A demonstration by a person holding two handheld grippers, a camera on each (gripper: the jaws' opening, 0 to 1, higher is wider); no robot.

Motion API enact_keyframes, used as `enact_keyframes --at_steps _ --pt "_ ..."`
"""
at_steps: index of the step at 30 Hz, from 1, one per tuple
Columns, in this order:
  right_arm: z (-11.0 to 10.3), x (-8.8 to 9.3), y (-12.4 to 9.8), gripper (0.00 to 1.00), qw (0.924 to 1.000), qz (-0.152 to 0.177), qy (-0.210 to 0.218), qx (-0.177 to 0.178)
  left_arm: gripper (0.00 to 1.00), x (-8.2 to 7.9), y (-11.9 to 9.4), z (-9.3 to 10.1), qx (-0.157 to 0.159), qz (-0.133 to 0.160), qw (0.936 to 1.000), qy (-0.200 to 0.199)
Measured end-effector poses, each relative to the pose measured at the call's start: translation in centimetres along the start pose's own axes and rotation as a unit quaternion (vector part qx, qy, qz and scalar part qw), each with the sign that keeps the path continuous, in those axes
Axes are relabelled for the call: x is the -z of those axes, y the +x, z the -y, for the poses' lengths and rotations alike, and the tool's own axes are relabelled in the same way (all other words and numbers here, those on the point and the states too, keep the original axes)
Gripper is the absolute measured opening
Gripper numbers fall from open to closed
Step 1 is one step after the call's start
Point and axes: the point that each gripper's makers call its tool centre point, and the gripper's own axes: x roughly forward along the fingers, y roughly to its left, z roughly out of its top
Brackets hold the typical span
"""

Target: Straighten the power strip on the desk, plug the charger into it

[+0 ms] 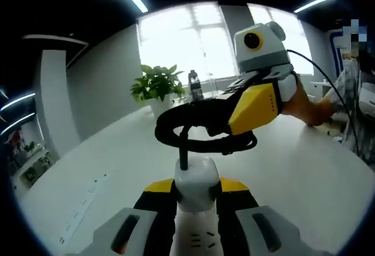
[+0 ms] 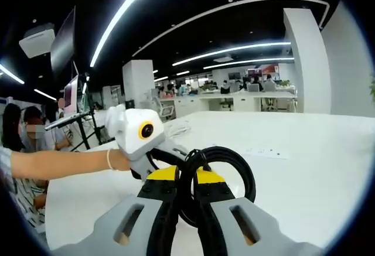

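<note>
A white power strip (image 1: 197, 180) stands end-up between my left gripper's (image 1: 196, 193) jaws, which are shut on it; its sockets show near the bottom edge. Its black cable (image 1: 176, 124) rises from the strip's end and loops into a coil above the table. My right gripper (image 1: 237, 121), with yellow jaws, comes in from the right and is shut on that coil. In the right gripper view, my right gripper (image 2: 186, 178) pinches the black cable (image 2: 239, 163), and the left gripper (image 2: 153, 149) is just behind it in a person's hand.
The white table (image 1: 304, 180) spreads wide around both grippers. A row of flat sockets (image 1: 82, 203) lies on it at the left. A potted plant (image 1: 157, 86) and a bottle (image 1: 195, 85) stand at the far edge. People sit at the side (image 2: 26, 133).
</note>
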Motion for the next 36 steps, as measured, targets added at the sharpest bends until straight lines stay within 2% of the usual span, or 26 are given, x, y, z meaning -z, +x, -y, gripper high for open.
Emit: enact_keyframes --at_steps 6,7,8,9,10,17,24,25,26,28,30,33,36 --pt "-0.3 0.2 0.1 0.08 1.0 0.002 -0.005 -0.004 0.24 0.3 -0.1 0.2 0.005 -0.009 0.9999 0.007" --pt "-0.4 0.2 0.1 0.08 1.0 0.001 -0.007 -0.005 0.24 0.5 -0.2 0.3 0.004 -0.016 0.9998 0.014" --pt "-0.6 0.7 0.3 0.09 0.9998 -0.012 -0.012 -0.009 0.24 1.4 -0.2 0.2 0.0 -0.041 0.9987 0.03" --pt "-0.7 1.0 0.5 0.1 0.9998 -0.012 -0.017 -0.008 0.24 0.9 0.1 0.5 -0.001 -0.021 0.9994 0.027" --pt "-0.8 1.0 0.4 0.1 0.9998 -0.004 -0.02 -0.008 0.24 1.2 -0.2 0.2 -0.001 -0.032 0.9992 0.025" --pt "-0.7 0.9 0.3 0.12 0.9997 0.002 -0.023 -0.012 0.24 1.5 0.0 0.0 -0.005 -0.033 0.9992 0.023" --pt "-0.9 1.1 0.1 0.18 0.9994 0.002 -0.016 -0.032 0.27 1.3 0.1 0.1 -0.027 -0.017 0.9995 0.001" --pt "-0.9 1.2 0.0 0.18 0.9994 0.001 -0.013 -0.033 0.29 1.2 0.1 -0.1 -0.038 -0.017 0.9991 -0.002" --pt "-1.0 1.2 0.0 0.18 0.9993 0.001 -0.013 -0.034 0.35 1.1 0.1 -0.3 -0.045 -0.014 0.9989 -0.007" --pt "-1.1 1.3 0.0 0.18 0.9993 0.0 -0.011 -0.037 0.42 0.7 0.2 0.0 -0.04 -0.005 0.999 -0.017" --pt "-1.4 1.4 0.0 0.2 0.9989 -0.001 -0.013 -0.044 0.42 0.5 0.1 0.0 -0.039 -0.004 0.9991 -0.018" --pt "-1.6 1.5 0.0 0.22 0.9987 -0.005 -0.011 -0.05 0.43 0.9 0.3 0.0 -0.047 -0.023 0.9986 -0.005" --pt "-2.0 1.6 -0.1 0.25 0.9984 -0.009 -0.011 -0.055 0.44 0.9 0.1 0.0 -0.051 -0.024 0.9984 -0.005"
